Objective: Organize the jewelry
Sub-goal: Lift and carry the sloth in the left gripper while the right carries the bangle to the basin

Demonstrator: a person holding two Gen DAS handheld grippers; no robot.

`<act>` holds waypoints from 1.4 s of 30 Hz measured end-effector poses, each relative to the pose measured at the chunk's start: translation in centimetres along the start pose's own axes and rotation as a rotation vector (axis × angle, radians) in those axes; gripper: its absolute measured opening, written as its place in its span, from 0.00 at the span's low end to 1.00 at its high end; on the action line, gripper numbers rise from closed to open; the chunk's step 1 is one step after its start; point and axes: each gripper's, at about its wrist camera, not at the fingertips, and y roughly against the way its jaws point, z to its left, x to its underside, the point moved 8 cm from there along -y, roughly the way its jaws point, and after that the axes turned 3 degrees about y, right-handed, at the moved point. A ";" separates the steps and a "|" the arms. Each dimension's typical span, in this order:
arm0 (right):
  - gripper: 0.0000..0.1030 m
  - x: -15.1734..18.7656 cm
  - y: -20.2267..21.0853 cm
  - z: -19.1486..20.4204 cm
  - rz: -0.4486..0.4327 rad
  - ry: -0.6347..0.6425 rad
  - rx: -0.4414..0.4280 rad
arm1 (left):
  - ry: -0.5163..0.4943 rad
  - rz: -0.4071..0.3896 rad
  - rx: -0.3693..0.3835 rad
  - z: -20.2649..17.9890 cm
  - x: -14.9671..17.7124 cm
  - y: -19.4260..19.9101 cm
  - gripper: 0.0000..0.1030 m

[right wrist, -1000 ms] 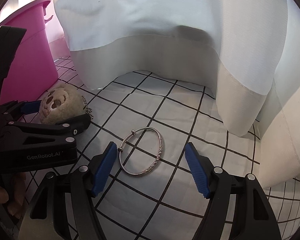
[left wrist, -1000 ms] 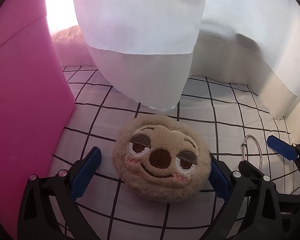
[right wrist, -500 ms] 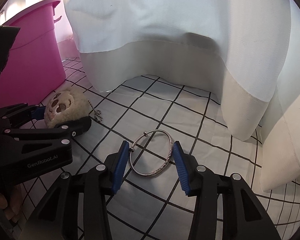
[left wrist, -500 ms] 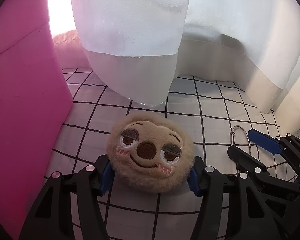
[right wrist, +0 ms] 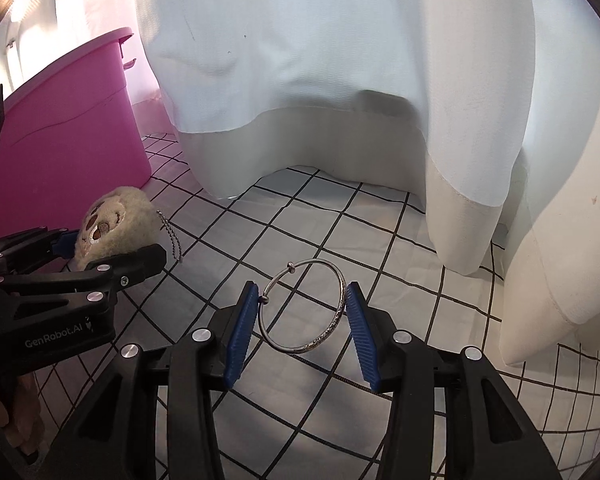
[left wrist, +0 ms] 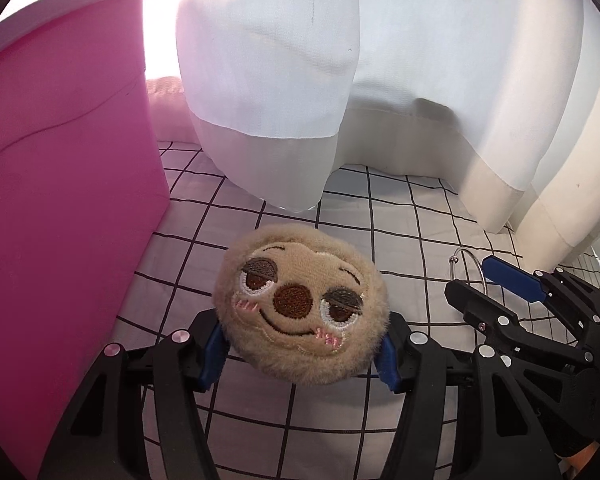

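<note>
Both grippers point steeply down over the checked cloth (right wrist: 380,240), side by side, near the pink bin (left wrist: 60,200) and the white curtain (left wrist: 280,60). The left gripper (left wrist: 300,350) clamps a round plush keychain (left wrist: 300,308), a beige smiling face with a short bead chain, lifted off the cloth. The right gripper (right wrist: 300,320) squeezes a thin silver bracelet (right wrist: 302,306) between its blue pads (right wrist: 242,328); the ring stands tilted, one side engraved.

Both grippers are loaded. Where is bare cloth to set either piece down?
Free: the checked cloth between the silver bangle and the white curtain hem. Crowded: the strip by the pink bin, where the left gripper holds the plush sloth charm beside the right gripper.
</note>
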 end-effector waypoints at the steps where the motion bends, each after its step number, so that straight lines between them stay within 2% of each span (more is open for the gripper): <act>1: 0.43 -0.1 0.5 0.0 -0.004 0.002 -0.003 | 0.003 -0.004 0.000 -0.2 0.0 0.5 0.56; 11: 0.43 -2.4 6.6 -0.3 -0.048 0.041 -0.049 | 0.026 -0.068 -0.002 -2.9 -1.3 5.6 0.56; 17: 0.43 -4.4 9.6 0.3 -0.091 0.080 -0.093 | 0.052 -0.130 -0.022 -3.4 -2.7 10.3 0.56; 26: 0.43 -9.4 14.0 2.8 -0.208 0.145 -0.178 | 0.093 -0.274 -0.069 -3.1 -6.2 17.5 0.56; 31: 0.43 -12.5 16.5 5.3 -0.272 0.181 -0.239 | 0.133 -0.340 -0.122 -1.0 -7.3 21.2 0.56; 35: 0.43 -14.9 17.2 8.2 -0.306 0.220 -0.296 | 0.180 -0.378 -0.188 2.2 -7.7 24.3 0.56; 42: 0.43 -17.7 16.9 14.2 -0.309 0.282 -0.402 | 0.299 -0.368 -0.317 8.8 -6.1 28.0 0.56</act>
